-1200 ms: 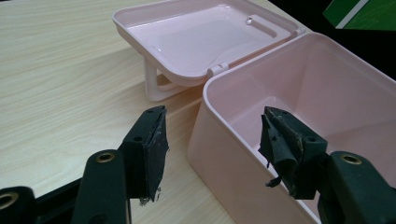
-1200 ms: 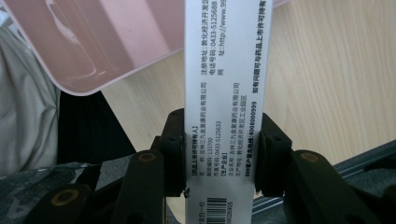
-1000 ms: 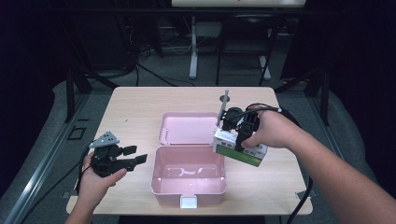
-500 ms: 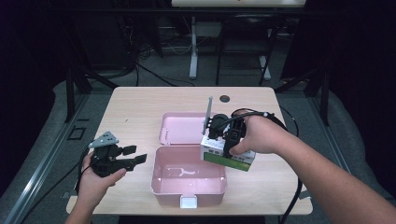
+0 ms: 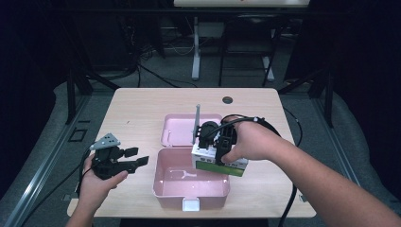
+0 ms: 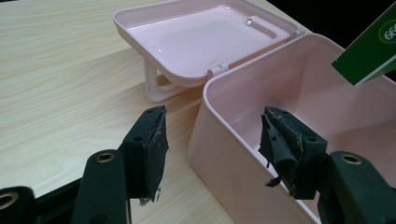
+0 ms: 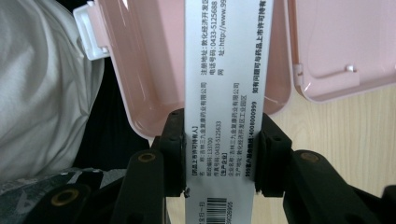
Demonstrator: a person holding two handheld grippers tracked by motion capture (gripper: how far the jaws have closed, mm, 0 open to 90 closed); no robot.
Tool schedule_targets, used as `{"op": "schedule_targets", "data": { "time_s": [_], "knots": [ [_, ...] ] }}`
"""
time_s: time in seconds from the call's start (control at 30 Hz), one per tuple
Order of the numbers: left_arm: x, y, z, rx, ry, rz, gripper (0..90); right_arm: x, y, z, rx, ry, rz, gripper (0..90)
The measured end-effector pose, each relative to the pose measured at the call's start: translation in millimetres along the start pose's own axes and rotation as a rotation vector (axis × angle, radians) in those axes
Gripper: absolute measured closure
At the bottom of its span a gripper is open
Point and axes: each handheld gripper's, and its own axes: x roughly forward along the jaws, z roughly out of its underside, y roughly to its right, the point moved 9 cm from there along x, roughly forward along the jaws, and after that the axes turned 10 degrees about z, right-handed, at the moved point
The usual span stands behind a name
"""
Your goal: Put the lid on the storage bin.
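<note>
High view: right tongs (image 5: 215,150) squeeze the carton (image 5: 218,160) over the pink box (image 5: 191,201) at 3 o'clock; it could catch the rim and tip. Left tongs (image 5: 135,158) hang wide, holding nothing.

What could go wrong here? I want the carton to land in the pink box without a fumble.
The right tongs pinch the white and green carton only across its narrow sides, so it could pivot or slip before release. It hangs over the right rim of the pink box, so lowered now it might catch that edge. The left tongs stand open near the box wall without holding it, so a bump could shift the box.
</note>
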Motion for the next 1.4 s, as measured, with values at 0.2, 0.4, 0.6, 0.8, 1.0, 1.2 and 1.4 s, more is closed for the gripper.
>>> {"op": "schedule_targets", "data": {
  "time_s": [0.2, 0.4, 0.6, 0.8, 1.0, 1.2, 1.4],
  "knots": [
    [-1.4, -0.2, -0.2, -0.001, -0.001, 0.002, 40.9, 1.1, -7.8, -9.8, -0.038, 0.006, -0.008, 61.7],
    [-1.8, -0.4, -1.0, -0.005, 0.012, 0.002, 40.9, 5.5, -16.5, -17.4, -0.068, 0.008, -0.021, 61.7],
    [-1.3, -0.5, -0.7, -0.005, 0.008, 0.004, 40.9, 6.5, -20.5, -22.4, -0.092, 0.010, -0.013, 61.7],
    [-1.5, -0.4, -0.9, -0.004, 0.010, 0.004, 41.0, 5.8, -25.9, -26.5, -0.106, 0.014, -0.015, 61.8],
    [-1.2, -0.2, -0.6, -0.005, 0.008, 0.005, 41.0, 5.4, -30.0, -29.7, -0.121, 0.015, -0.017, 61.8],
    [-1.3, -0.4, -0.7, -0.004, 0.009, 0.005, 41.0, 6.2, -32.4, -29.8, -0.132, 0.013, -0.014, 61.7],
    [-1.2, 0.1, -0.8, -0.002, 0.008, 0.005, 41.0, 5.1, -36.6, -30.5, -0.136, 0.011, -0.016, 61.7]
  ]
}}
